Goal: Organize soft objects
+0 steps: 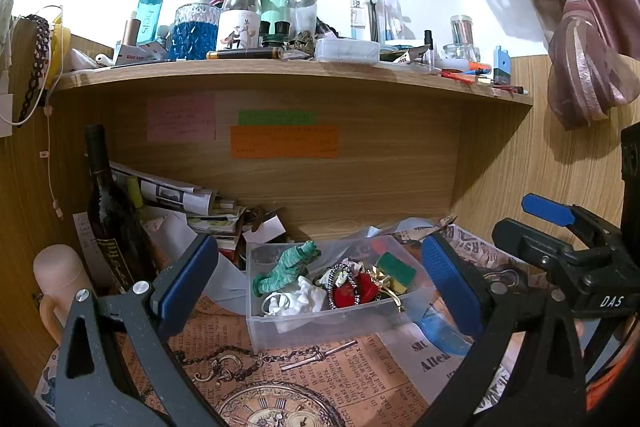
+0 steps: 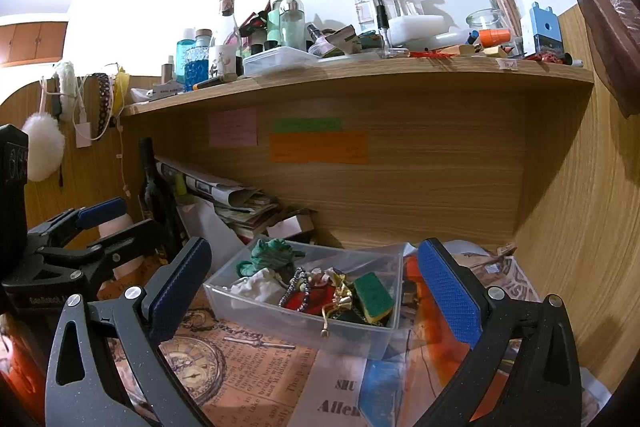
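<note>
A clear plastic bin stands on the desk under a shelf. It holds a green plush toy, a white crumpled cloth, a red soft item with a bead string, a gold ribbon and a green-yellow sponge. My left gripper is open and empty, in front of the bin. My right gripper is open and empty, also in front of it. Each gripper shows in the other's view, the right one and the left one.
A dark wine bottle and a pink mug stand at the left. Papers and books pile behind the bin. A cluttered shelf hangs overhead. Printed newspaper sheets cover the desk. A curtain hangs at right.
</note>
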The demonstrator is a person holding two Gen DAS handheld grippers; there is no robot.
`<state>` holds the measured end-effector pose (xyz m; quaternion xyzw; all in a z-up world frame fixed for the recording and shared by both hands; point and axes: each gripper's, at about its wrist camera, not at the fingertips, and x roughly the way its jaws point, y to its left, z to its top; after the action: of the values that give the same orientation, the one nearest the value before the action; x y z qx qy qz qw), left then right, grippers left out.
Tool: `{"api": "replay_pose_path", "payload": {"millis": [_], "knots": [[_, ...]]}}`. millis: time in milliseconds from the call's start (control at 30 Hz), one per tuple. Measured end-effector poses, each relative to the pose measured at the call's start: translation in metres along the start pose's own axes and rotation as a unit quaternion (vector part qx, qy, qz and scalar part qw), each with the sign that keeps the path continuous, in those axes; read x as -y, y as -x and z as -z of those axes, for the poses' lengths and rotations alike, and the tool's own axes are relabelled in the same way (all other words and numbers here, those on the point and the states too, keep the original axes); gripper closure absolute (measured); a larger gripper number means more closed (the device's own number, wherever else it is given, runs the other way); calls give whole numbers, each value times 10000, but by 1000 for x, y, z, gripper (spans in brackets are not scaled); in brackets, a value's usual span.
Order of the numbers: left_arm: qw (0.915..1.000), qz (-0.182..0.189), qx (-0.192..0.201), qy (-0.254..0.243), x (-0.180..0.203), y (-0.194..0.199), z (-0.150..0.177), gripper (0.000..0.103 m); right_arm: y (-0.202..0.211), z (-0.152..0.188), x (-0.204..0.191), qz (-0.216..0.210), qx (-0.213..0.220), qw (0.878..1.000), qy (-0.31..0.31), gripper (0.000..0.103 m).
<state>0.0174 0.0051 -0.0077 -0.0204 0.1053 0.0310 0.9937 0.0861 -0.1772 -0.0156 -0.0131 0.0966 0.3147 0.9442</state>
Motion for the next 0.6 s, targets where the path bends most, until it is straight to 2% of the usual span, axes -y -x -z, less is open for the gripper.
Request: {"api": "replay_pose_path", "payload": {"millis": [600], "knots": [[9998,137,-60,108,-2,-1,1,0,1,0,-2,9,19,10000,31,0]]}}
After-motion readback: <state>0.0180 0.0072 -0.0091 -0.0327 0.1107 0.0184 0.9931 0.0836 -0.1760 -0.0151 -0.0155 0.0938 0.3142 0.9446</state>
